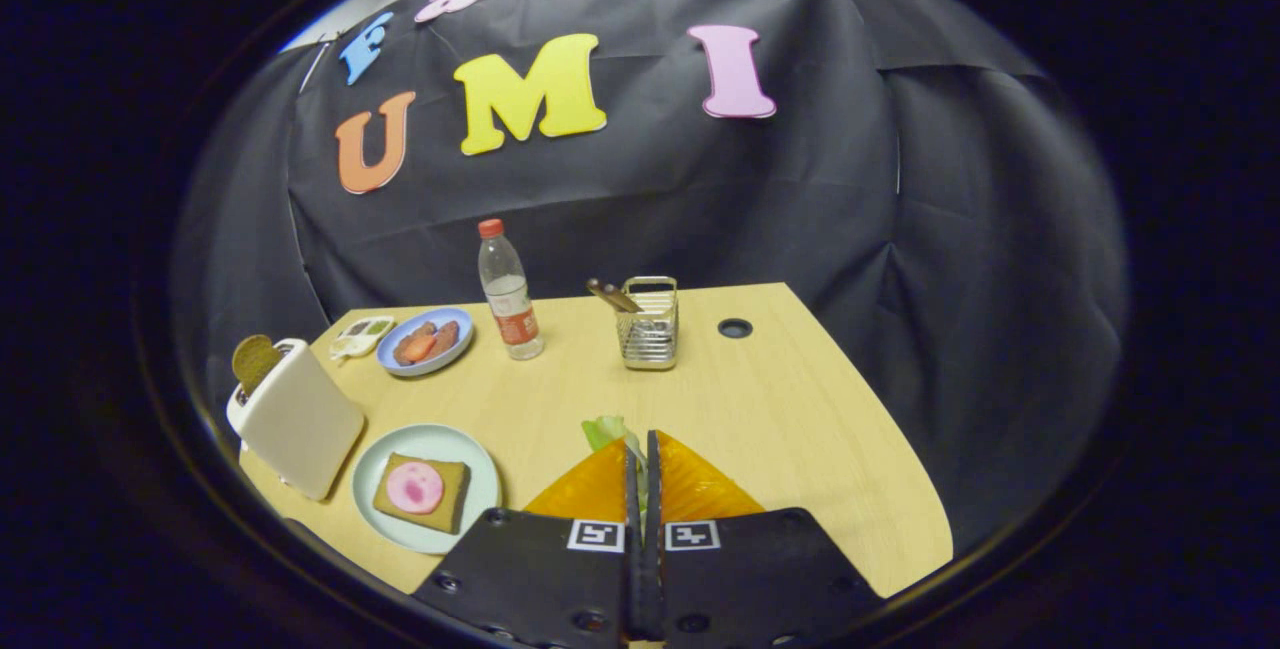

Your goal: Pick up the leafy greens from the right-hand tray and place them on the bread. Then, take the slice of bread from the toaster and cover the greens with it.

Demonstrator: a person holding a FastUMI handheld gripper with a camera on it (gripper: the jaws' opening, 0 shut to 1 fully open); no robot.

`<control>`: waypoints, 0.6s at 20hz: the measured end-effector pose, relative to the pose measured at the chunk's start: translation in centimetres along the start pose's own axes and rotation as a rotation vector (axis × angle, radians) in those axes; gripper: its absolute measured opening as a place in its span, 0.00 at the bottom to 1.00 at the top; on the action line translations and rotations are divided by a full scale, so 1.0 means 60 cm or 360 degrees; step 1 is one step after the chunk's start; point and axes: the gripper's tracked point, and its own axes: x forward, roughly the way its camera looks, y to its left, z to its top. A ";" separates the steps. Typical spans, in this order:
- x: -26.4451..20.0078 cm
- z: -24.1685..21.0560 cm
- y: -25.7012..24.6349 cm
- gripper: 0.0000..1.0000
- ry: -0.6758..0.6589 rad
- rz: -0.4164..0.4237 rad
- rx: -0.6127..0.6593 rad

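My gripper (640, 449) is closed, with pale green leafy greens (606, 429) pinched between its fingers and sticking out past the tips. It hangs above the wooden table (780, 409). To the left of the fingers a light green plate (470, 449) holds a slice of bread (452, 504) topped with a round pink slice (415, 486). Further left stands a white toaster (297, 419) with a brown bread slice (255, 361) poking out of its slot.
Beyond the fingers stand a wire utensil holder (649, 326) and a clear water bottle (509, 291) with a red cap. A blue plate (452, 354) with sausages and a small white dish (362, 333) sit at the back left. A round cable hole (735, 328) lies further right.
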 end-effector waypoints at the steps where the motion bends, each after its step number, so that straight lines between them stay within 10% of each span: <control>1: -0.007 0.006 0.020 0.00 -0.0004 0.0004 0.0009; 12: -0.045 0.001 0.366 0.00 0.0026 0.0296 0.0040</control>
